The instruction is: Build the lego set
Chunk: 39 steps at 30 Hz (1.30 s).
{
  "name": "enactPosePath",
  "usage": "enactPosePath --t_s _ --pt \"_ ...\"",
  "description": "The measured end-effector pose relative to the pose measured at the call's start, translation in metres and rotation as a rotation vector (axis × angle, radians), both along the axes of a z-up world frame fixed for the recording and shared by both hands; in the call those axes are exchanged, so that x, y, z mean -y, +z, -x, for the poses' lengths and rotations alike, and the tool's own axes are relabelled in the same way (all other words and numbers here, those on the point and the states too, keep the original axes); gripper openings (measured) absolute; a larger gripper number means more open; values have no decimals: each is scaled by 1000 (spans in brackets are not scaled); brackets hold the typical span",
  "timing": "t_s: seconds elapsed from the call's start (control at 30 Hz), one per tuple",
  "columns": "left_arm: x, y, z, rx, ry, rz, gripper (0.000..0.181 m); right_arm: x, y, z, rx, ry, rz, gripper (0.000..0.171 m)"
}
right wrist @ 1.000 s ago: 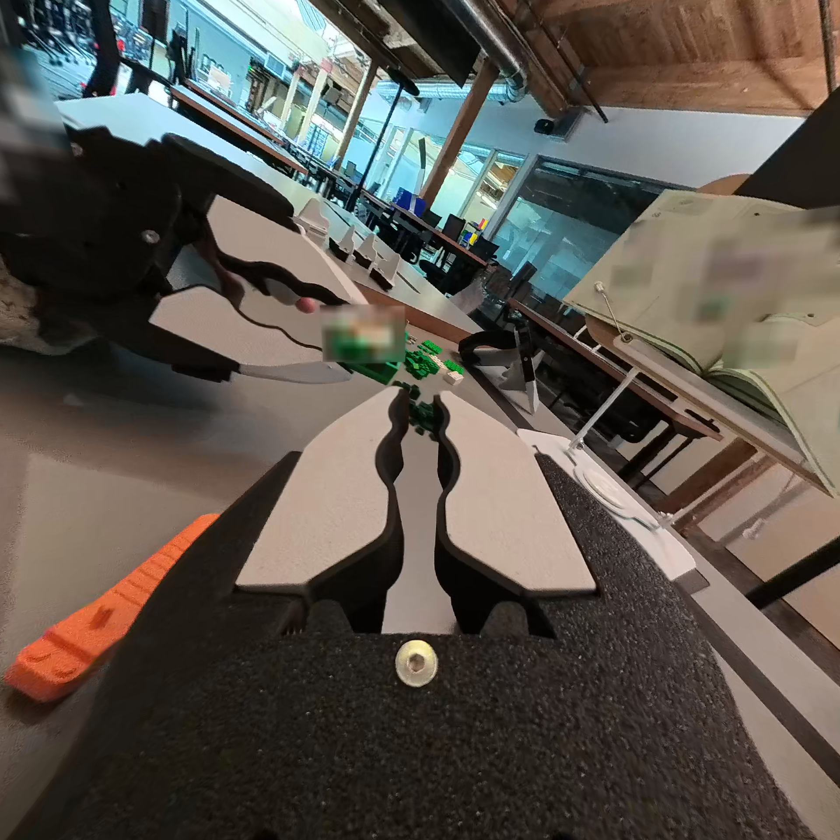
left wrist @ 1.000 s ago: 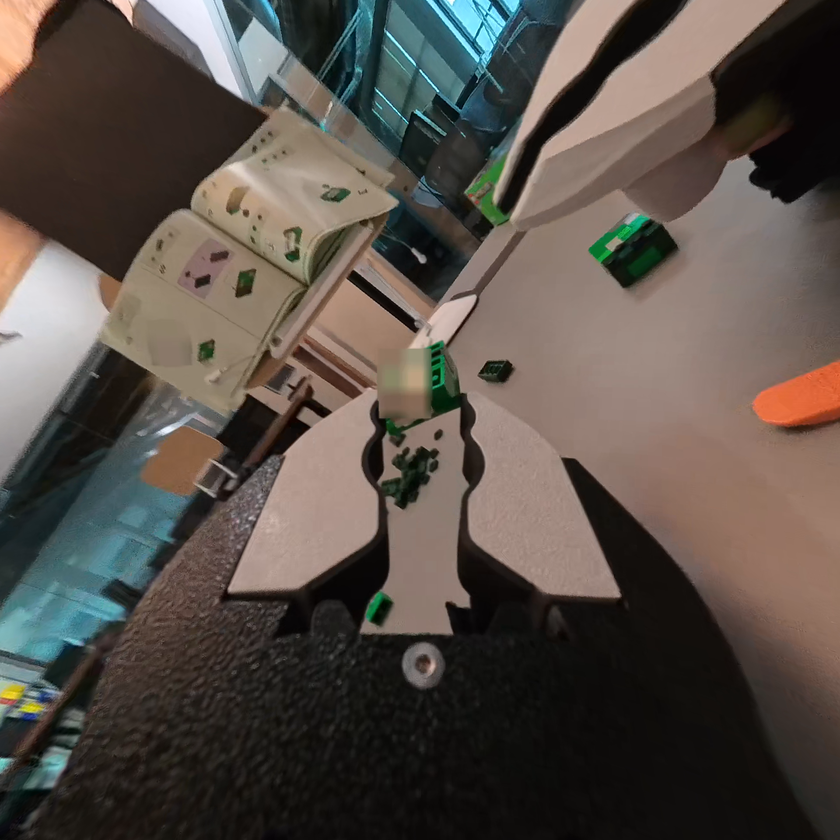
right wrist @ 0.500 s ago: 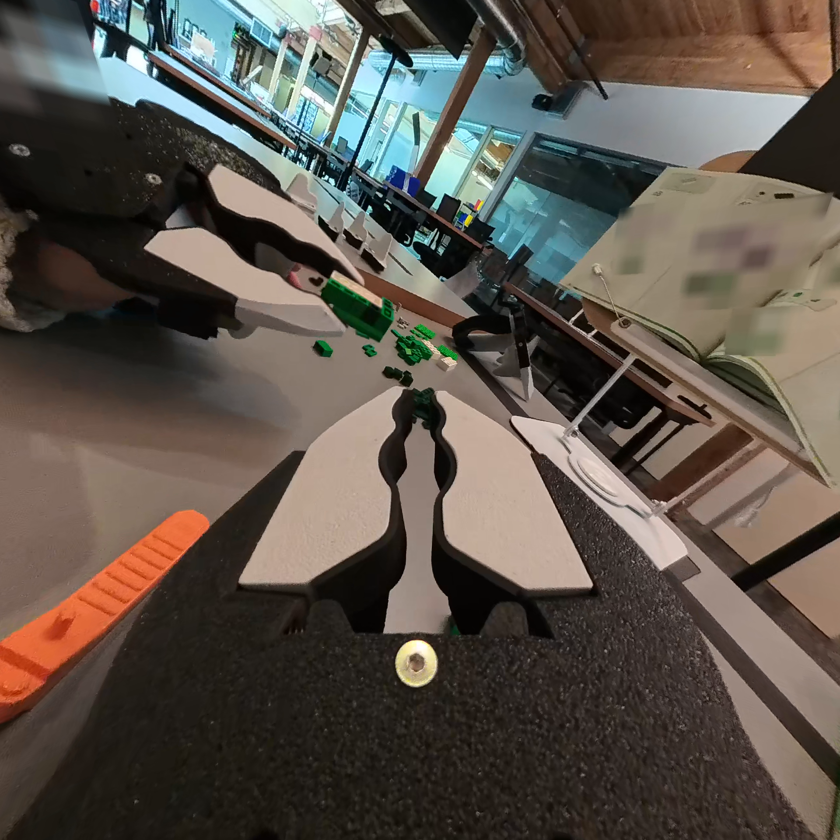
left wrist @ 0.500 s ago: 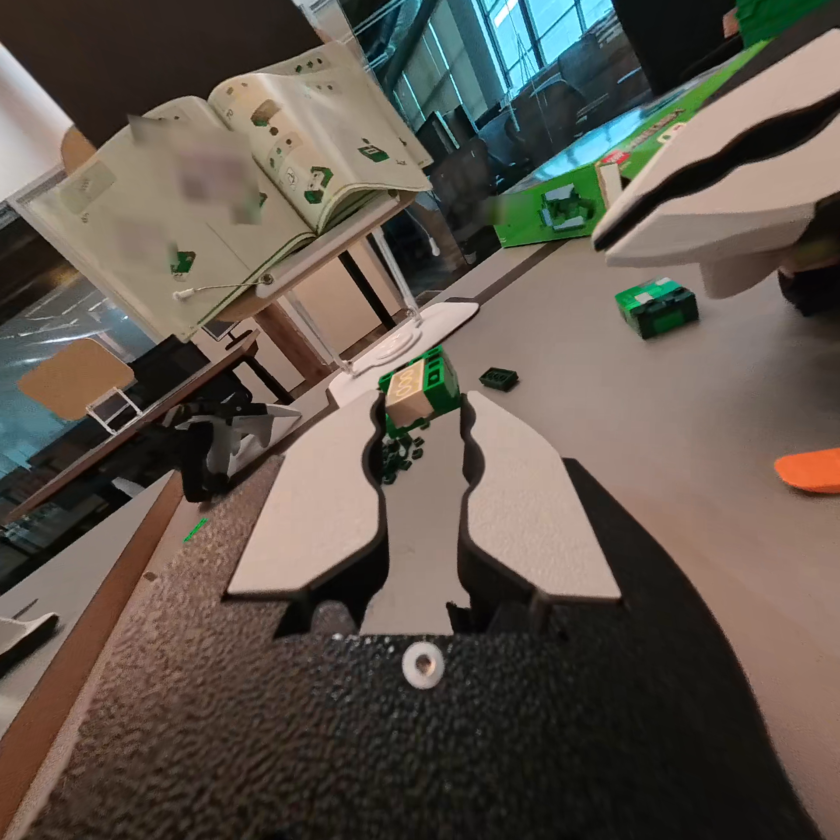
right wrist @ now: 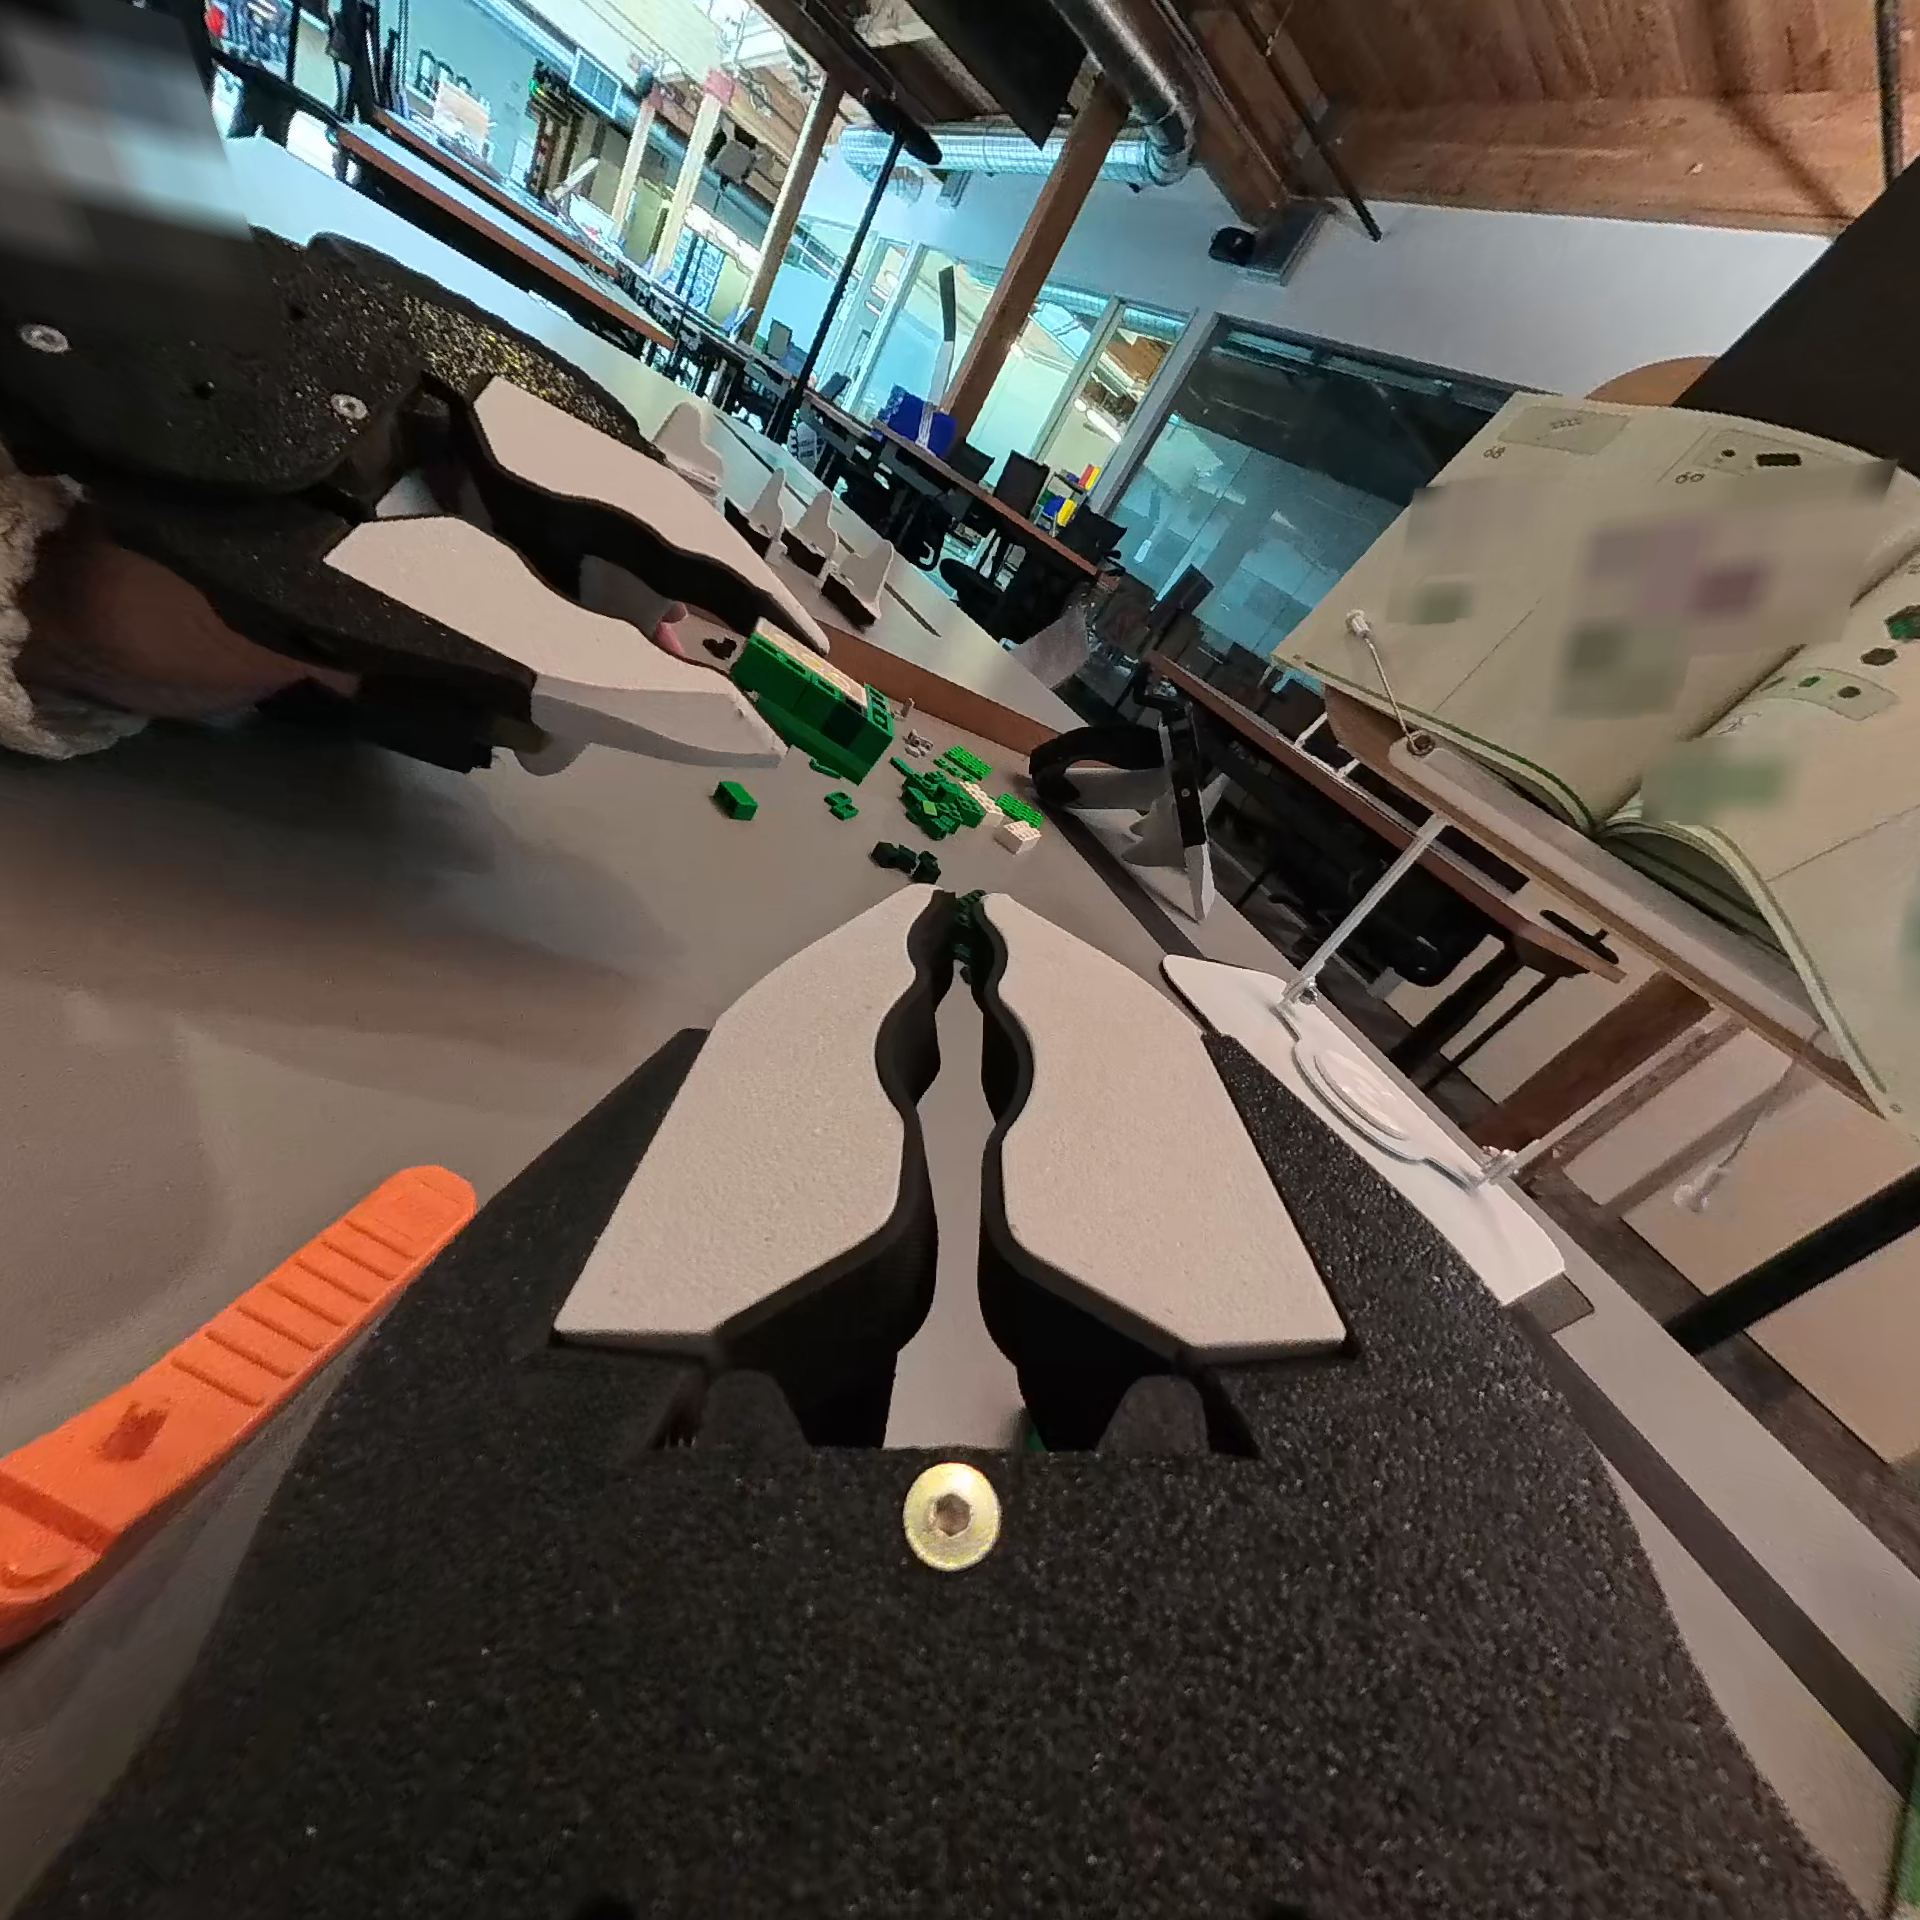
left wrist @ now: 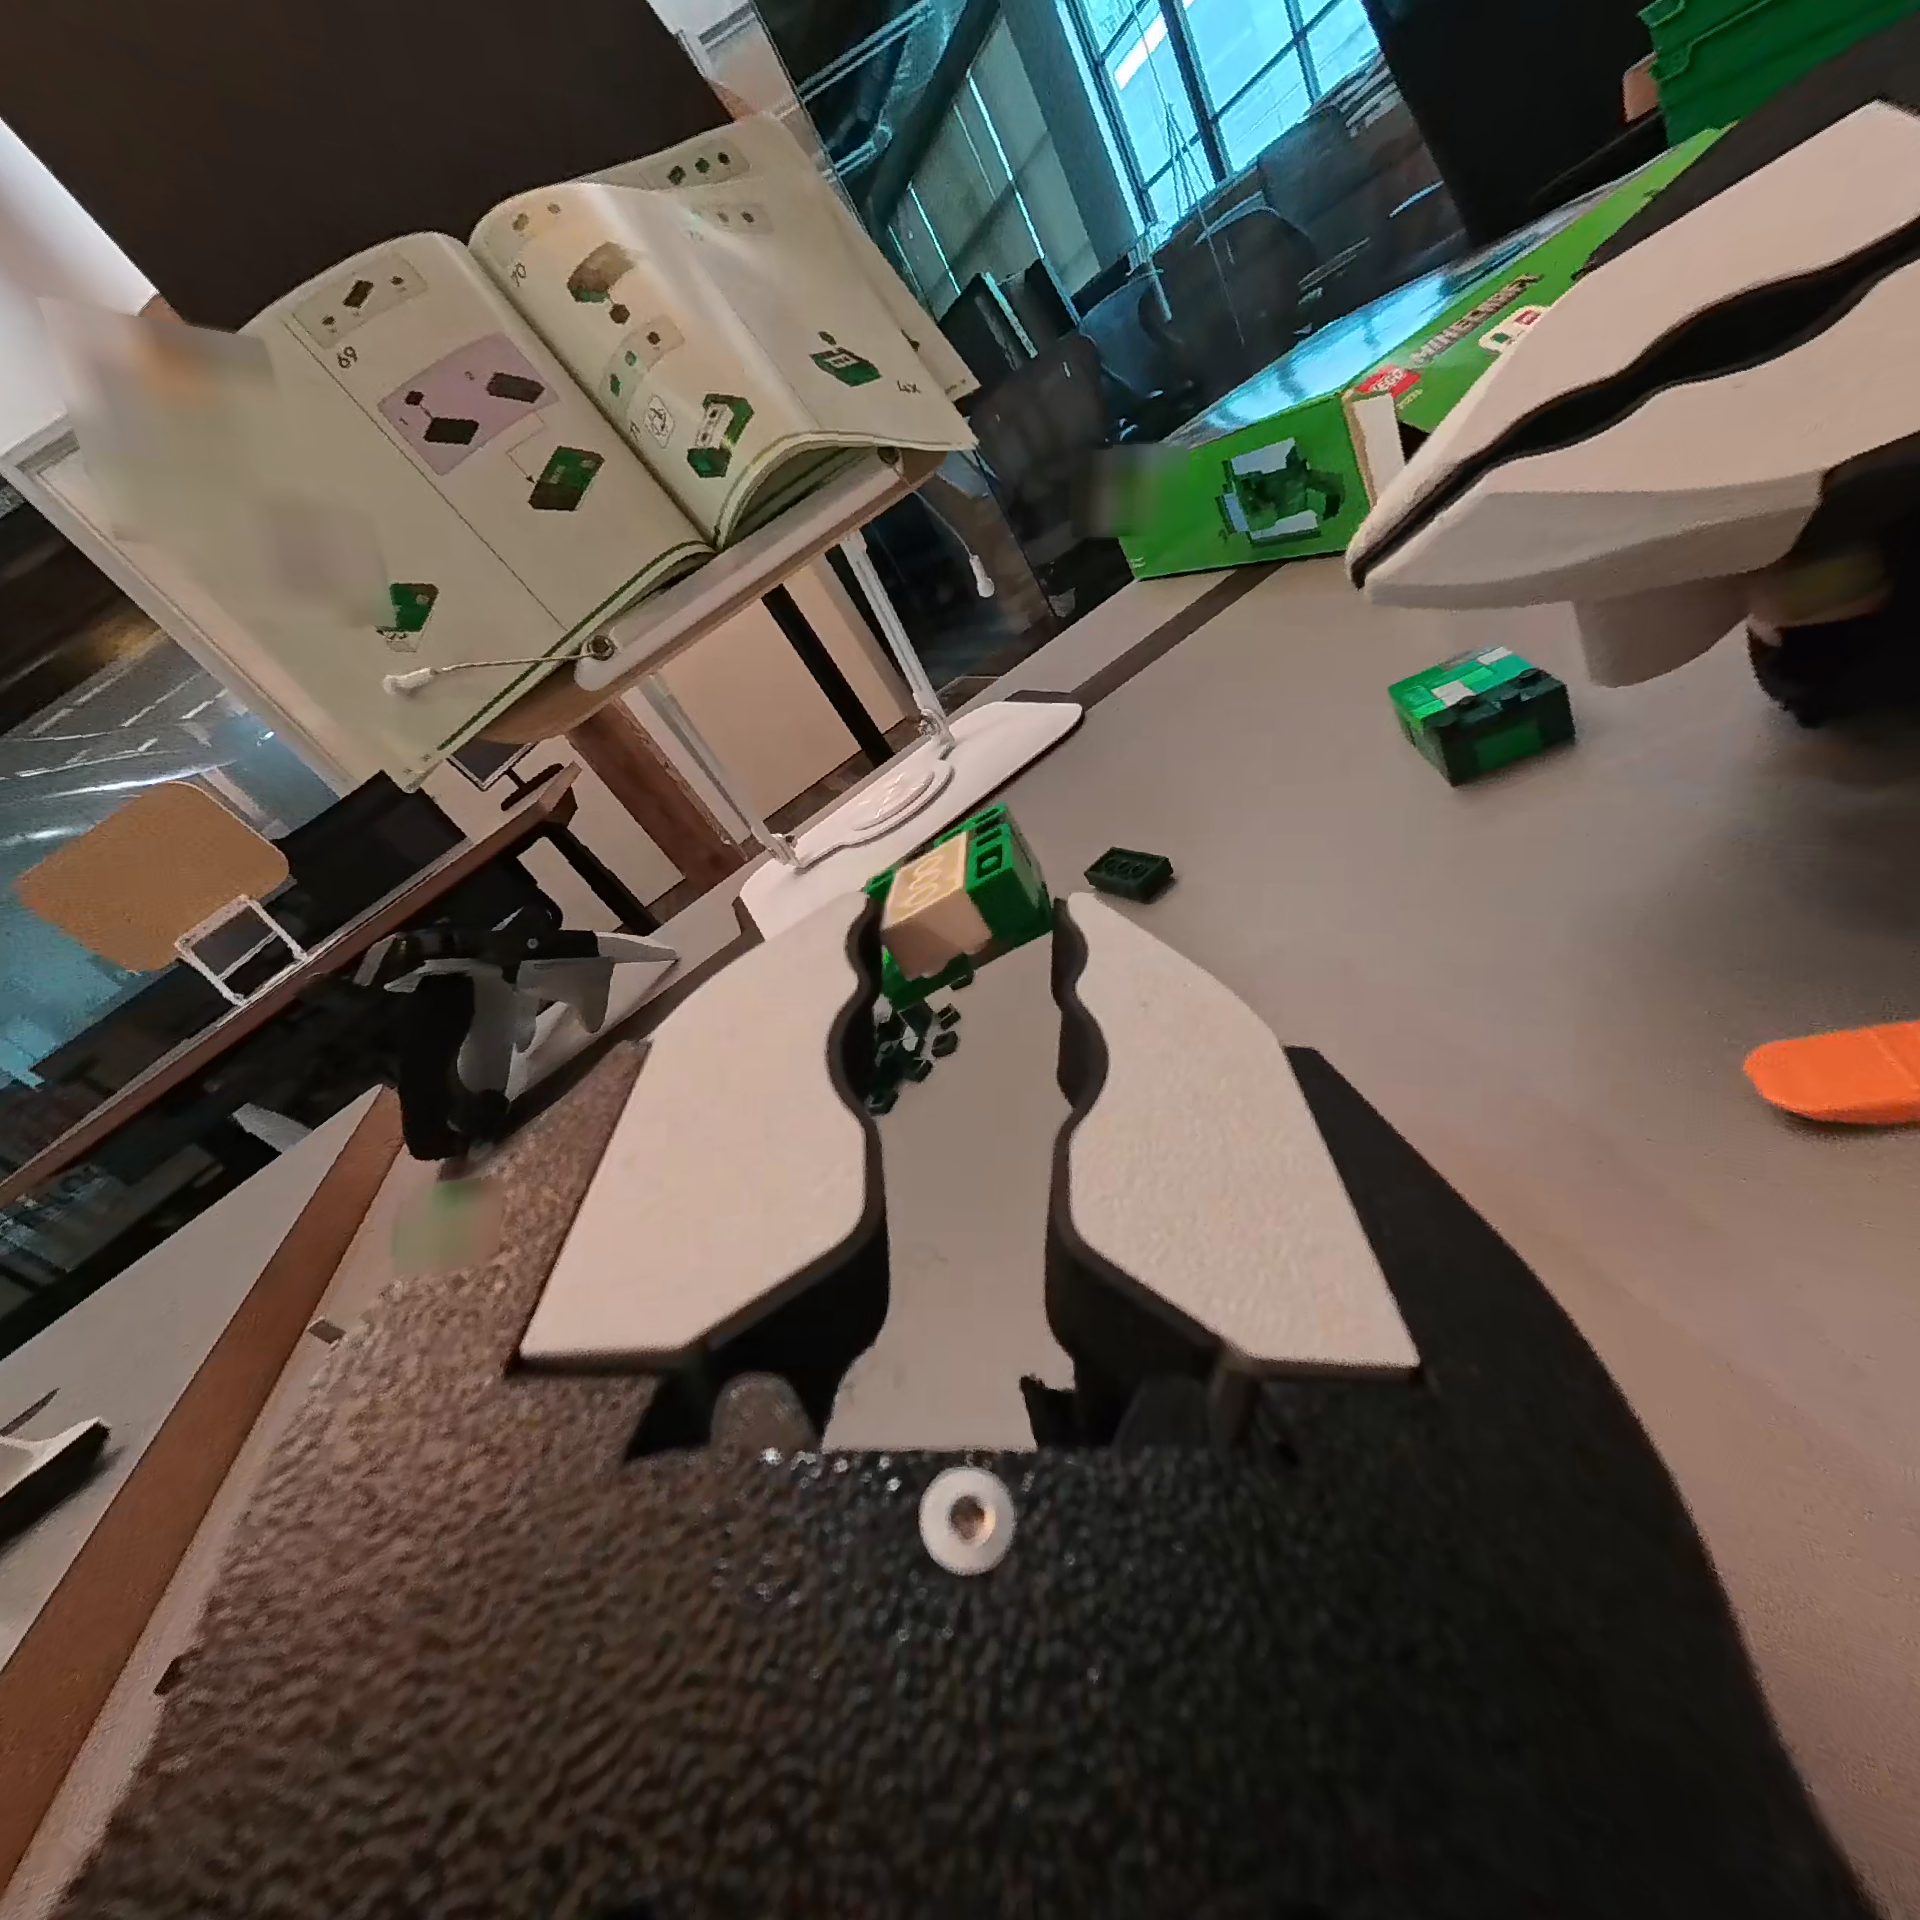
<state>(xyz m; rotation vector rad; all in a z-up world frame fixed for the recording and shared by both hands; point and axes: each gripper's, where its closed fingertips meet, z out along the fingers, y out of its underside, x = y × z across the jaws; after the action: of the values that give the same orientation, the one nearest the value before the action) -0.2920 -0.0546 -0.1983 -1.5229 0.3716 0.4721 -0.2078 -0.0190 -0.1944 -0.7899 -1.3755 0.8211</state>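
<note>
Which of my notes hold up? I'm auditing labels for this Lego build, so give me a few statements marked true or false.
1. The left tool grips a green-and-tan brick assembly at its fingertips. True.
2. The orange brick separator is clamped in the right tool. False: it lies on the table beside that tool.
3. The instruction booklet sits open on a stand. True.
4. The loose green bricks are sorted in a tray. False: they lie scattered on the bare table.
</note>
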Motion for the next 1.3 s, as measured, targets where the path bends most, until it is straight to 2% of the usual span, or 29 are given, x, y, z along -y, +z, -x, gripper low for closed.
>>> enactPosePath --t_s 0.23,0.4,0.8,0.83,0.9,0.97,1.0,1.17,1.3 --pt "3 4 -13 24 -92 -26 32 3 0 4 1 18 3 2" --pt "4 6 -17 39 -127 -32 32 18 -3 8 34 125 13 2" --pt "5 4 -23 38 -158 -17 31 20 -1 13 31 129 1 2" --pt "5 4 -25 45 -174 -16 31 19 0 14 27 124 1 5" --pt "8 5 -33 77 -237 -11 31 18 1 15 17 105 -12 21" --pt "12 6 -43 123 -317 -5 31 23 0 18 25 98 -73 40" --pt "15 7 -48 152 -357 0 31 26 -1 18 27 87 -135 42" --pt "27 9 -71 293 -564 68 31 44 -4 22 -14 13 -494 43" --pt "30 4 -84 336 -658 149 31 49 0 21 -48 10 -551 41"
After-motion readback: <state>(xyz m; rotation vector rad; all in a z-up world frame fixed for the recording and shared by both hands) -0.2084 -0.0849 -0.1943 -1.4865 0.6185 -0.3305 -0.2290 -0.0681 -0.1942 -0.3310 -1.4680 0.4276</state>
